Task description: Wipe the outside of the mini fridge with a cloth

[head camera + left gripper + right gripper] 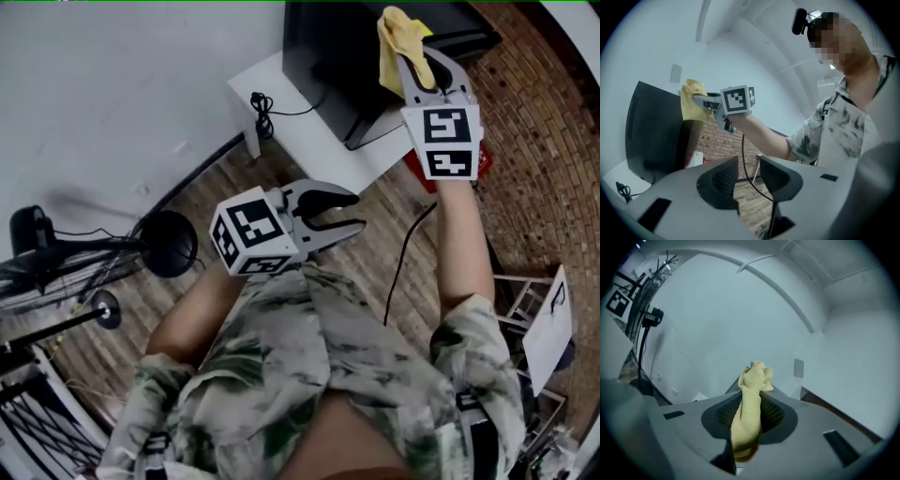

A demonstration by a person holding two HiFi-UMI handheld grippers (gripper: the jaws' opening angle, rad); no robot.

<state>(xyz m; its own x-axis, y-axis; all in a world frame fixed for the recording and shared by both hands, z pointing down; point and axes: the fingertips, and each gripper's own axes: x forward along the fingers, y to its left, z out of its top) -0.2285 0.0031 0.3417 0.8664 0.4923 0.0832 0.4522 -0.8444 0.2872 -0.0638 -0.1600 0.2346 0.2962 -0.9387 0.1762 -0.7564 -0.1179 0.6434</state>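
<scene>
The black mini fridge (375, 66) stands on a low white table (305, 131) at the top of the head view. My right gripper (414, 58) is raised over the fridge, shut on a yellow cloth (396, 37) that sticks out past its fingertips. In the right gripper view the cloth (750, 404) is pinched between the jaws and points at a white wall. My left gripper (349, 214) hangs lower, near my chest, open and empty. The left gripper view shows its jaws (749, 164) apart, with the fridge (651, 131) at the left and the cloth (692, 101) beside it.
A coiled black cable (262, 108) lies on the white table. A red thing (483, 159) sits by the brick wall (534, 112) to the right of the fridge. A black round stand (169, 244) and metal racks (37, 412) are at the left, and a wire frame (530, 300) at the right.
</scene>
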